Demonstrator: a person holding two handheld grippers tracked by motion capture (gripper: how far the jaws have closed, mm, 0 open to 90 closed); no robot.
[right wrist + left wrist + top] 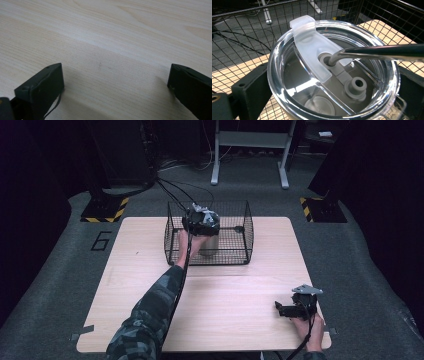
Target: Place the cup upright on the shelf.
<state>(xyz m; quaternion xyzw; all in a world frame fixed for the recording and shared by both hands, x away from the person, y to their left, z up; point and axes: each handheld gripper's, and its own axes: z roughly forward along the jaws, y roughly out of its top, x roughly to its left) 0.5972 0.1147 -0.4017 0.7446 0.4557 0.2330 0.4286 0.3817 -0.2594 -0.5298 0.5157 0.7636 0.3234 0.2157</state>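
Observation:
A steel tumbler (207, 245) stands inside a black wire basket (245, 227) at the back of the table. My left gripper (201, 222) reaches over the basket's near wall and is shut on the tumbler's top. In the left gripper view the tumbler's clear lid (287, 75) sits between the two black jaws of the left gripper (330, 85). A metal straw (382, 51) passes through a hole in the lid, beside a frosted slider tab (309, 47). My right gripper (286, 309) rests open near the front right corner, and the right gripper (115, 85) holds nothing.
The light wooden table (225, 290) spans the middle of the view. Grey carpet surrounds it. A white stand (250, 140) and yellow-black striped bases (107, 210) sit behind it. Cables run from the basket's back toward the far floor.

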